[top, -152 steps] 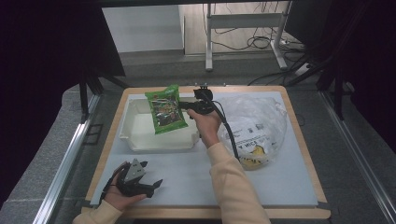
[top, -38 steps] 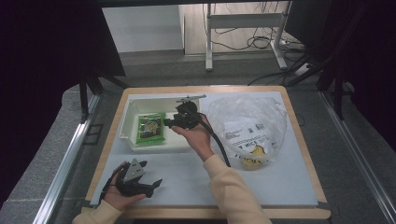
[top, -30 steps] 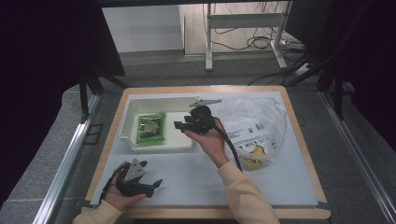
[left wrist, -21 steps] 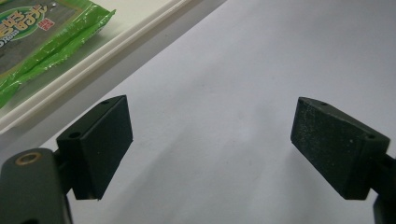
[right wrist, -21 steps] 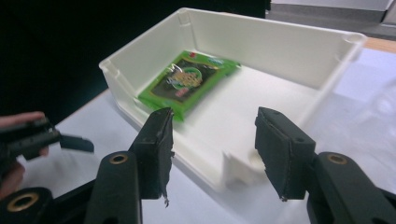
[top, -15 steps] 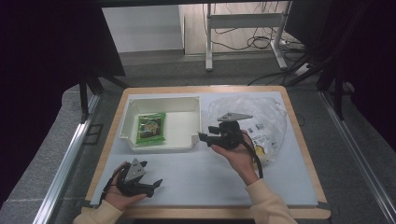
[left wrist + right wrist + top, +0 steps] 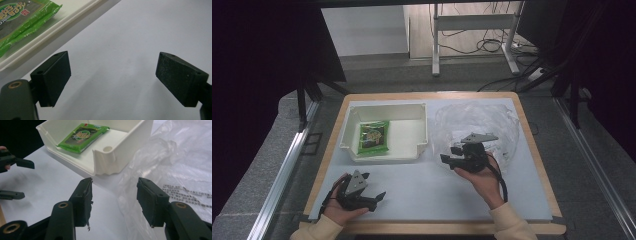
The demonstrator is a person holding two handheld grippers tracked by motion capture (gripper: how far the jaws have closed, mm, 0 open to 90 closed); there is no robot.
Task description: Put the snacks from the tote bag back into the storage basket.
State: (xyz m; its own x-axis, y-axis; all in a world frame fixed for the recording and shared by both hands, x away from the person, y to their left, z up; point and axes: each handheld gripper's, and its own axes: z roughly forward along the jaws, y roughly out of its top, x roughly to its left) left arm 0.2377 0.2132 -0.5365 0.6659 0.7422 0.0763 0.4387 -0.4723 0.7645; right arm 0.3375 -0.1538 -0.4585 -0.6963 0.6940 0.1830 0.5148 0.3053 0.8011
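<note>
Nearest edge, left tongs (image 7: 373, 196): parked low on the bench (image 7: 422, 185), jaws wide with nothing between them, pointing across bare white surface.
Right tongs (image 7: 451, 155): hovering at the near-left fringe of the bag (image 7: 482, 122), jaws spread fairly wide and empty; in the right gripper view the crinkled plastic lies just under and beyond the right jaw.
Bag: clear, crumpled, flat on the bench right of the bin (image 7: 384, 131), printed matter visible inside; what else it holds is hard to make out.
Bin: white, open-topped, just left of the bag.
Packet (image 7: 374, 136): green snack pack lying flat in the bin, already stowed.
Step in hand, as I read it: going into the bag for the next item.
Doing it well: come in low, find the item's edge rather than loose film, pinch firmly before lifting; the left tongs could pin the bag so it doesn't drag along.
</note>
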